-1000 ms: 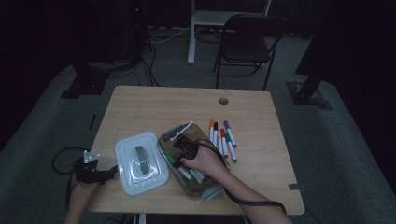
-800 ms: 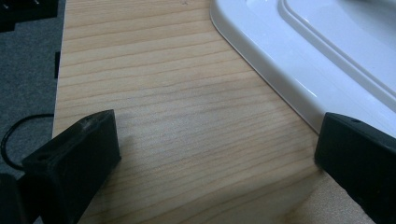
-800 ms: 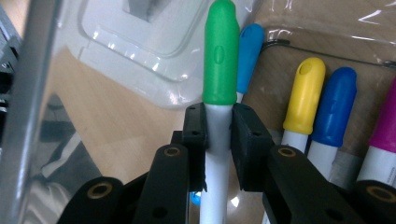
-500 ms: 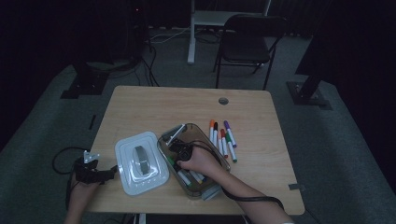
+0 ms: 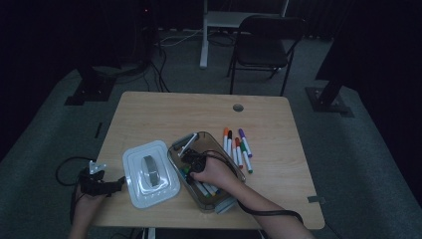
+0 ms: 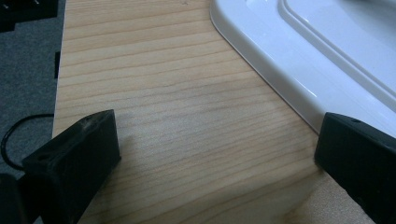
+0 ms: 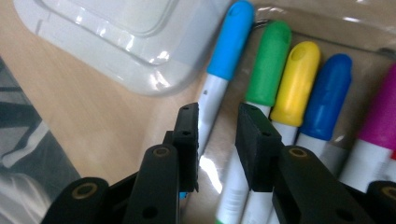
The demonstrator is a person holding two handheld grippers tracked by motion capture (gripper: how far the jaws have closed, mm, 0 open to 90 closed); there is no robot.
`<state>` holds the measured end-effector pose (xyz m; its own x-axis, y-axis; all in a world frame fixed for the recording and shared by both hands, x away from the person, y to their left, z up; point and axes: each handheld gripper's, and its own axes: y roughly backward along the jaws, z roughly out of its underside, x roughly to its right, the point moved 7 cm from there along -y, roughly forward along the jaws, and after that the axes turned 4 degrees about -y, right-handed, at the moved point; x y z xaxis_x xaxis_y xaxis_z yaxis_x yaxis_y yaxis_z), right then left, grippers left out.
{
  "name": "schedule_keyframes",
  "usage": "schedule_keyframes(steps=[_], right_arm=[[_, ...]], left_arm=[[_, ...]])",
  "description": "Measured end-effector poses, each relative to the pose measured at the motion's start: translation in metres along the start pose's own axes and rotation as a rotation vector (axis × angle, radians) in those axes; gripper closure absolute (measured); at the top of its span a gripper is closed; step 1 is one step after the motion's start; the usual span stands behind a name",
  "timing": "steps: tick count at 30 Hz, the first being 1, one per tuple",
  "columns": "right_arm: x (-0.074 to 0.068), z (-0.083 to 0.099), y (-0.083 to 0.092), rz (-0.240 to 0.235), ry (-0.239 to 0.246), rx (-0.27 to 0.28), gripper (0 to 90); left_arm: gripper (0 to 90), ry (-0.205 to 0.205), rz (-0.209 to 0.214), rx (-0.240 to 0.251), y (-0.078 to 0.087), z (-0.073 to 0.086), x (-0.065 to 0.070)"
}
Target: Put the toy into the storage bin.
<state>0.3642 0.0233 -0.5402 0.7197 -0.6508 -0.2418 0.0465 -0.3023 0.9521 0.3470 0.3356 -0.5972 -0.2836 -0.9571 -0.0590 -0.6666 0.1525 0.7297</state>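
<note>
From above, the right gripper [image 5: 191, 162] sits low in the clear container [image 5: 226, 154], its tip largely covered by the hand, so the markers under it are hard to make out. Beyond it to the right, loose markers [image 5: 238, 149] lie on the counter [image 5: 278, 124], with bare wood past them. The left gripper [image 5: 94, 180] rests at the counter's left edge, just beside the white lid [image 5: 149, 174].

Along the left gripper's view, its jaws stand wide apart with nothing between, bare wood ahead; the lid [image 6: 303, 60] runs off the frame at right.

Along the right gripper's view, the jaws have just been opening and are released; the light-blue-capped marker [image 7: 229, 46] lies just left of the gap, probably untouched. The green-capped marker [image 7: 268, 65] lies ahead, and the other markers are cut off at right.
</note>
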Motion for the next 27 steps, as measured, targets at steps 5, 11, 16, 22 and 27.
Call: schedule_keyframes(steps=[5,11,16,22,27], right_arm=[[0.004,0.002,0.011,0.007,0.015,0.047,66.7],[0.009,0.011,0.059,-0.037,0.016,0.226,64.0],[0.019,0.022,0.095,-0.056,-0.004,0.353,63.3],[0.043,0.036,0.128,-0.024,-0.026,0.475,61.4],[0.065,0.049,0.143,-0.002,-0.071,0.542,60.6]], left_arm=[[0.5,0.0,0.0,0.0,0.0,0.0,0.0],[0.5,0.001,-0.001,0.002,0.0,0.0,0.0],[0.5,0.001,0.0,0.0,0.0,0.0,0.0],[0.5,0.001,0.0,0.0,0.0,0.0,0.0],[0.5,0.001,0.0,0.001,0.0,0.0,0.0]])
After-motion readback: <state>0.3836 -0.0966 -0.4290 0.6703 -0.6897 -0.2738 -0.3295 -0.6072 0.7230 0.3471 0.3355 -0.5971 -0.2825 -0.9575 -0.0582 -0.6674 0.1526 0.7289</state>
